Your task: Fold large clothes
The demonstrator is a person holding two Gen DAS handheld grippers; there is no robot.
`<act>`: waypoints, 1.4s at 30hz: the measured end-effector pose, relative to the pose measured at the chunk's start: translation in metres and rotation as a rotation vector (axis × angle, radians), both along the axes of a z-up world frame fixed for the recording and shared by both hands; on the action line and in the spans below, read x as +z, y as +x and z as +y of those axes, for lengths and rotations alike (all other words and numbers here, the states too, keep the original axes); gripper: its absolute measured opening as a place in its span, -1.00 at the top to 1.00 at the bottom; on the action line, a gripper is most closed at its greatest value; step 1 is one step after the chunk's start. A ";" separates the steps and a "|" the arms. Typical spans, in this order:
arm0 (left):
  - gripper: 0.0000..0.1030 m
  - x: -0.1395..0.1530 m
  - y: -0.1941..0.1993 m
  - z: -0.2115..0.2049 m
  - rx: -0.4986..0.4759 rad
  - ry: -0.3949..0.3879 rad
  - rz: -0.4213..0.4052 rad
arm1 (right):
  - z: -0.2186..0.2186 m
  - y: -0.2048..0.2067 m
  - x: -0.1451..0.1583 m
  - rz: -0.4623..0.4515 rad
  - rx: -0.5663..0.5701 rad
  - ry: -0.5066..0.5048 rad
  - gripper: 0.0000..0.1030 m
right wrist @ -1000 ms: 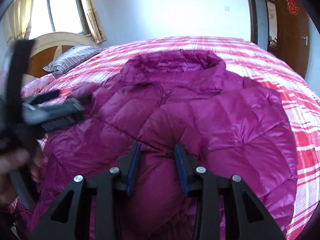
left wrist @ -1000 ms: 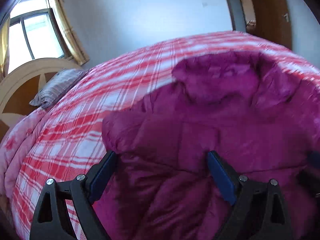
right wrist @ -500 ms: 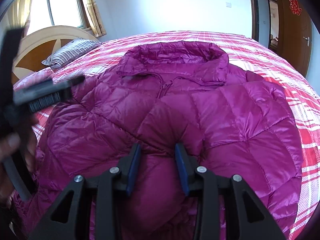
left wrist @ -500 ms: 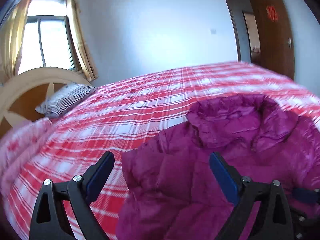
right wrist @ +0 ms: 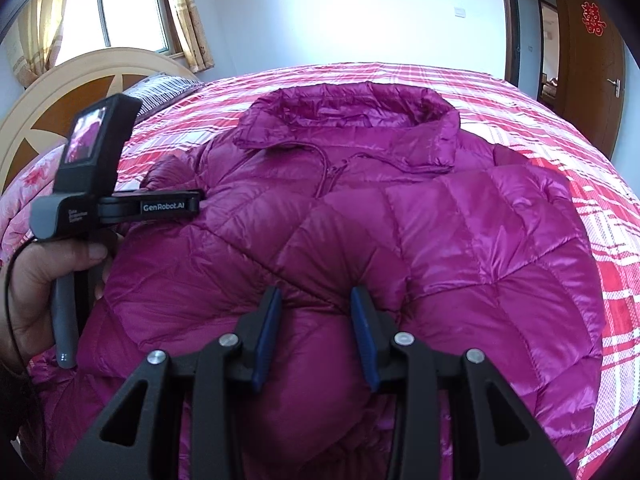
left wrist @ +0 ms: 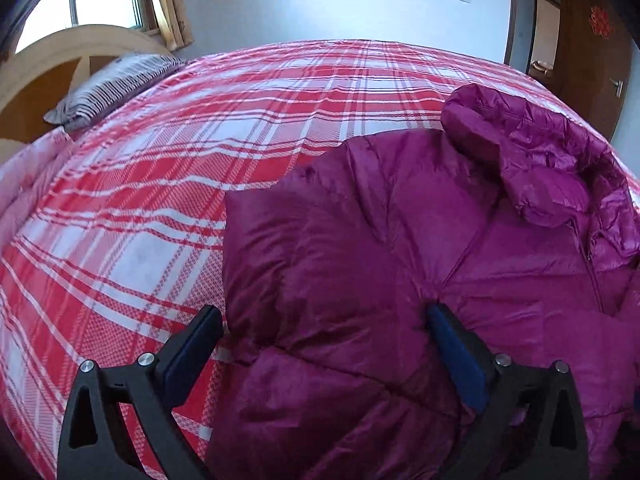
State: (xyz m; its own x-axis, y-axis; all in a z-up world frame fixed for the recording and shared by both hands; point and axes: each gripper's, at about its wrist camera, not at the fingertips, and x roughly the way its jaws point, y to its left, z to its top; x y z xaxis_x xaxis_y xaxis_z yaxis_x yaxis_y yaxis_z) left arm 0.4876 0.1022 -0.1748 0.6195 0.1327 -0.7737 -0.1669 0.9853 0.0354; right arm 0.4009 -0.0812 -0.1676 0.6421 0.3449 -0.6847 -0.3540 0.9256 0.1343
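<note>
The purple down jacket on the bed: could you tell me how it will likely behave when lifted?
The purple down jacket looks puffy and quilted, so probably light and floppy, sagging around whatever grips it. Its glossy shell may slip. The fold bulging between the right claw pads suggests it squashes easily.

Bed (left wrist: 240, 128) with red plaid cover; magenta puffer jacket (right wrist: 400, 220) spread flat, striped pillow (left wrist: 112, 88) near headboard (right wrist: 60, 96).

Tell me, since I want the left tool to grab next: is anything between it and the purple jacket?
Nothing visible is. The open left tool already straddles the edge of the quilted magenta puffer jacket on the red plaid bedspread. The right tool pinches a jacket fold nearby, clear of it.
</note>
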 end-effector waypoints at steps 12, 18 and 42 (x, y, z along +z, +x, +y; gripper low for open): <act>-0.98 -0.002 -0.001 0.001 0.005 -0.012 -0.013 | 0.018 0.013 0.049 -0.034 0.068 -0.032 0.25; -0.98 -0.003 -0.001 0.002 0.004 -0.015 -0.015 | 0.012 0.018 0.000 0.026 0.098 -0.064 0.38; -0.98 0.016 -0.035 -0.078 -0.194 0.034 -0.031 | 0.010 0.016 -0.003 0.009 0.092 -0.033 0.38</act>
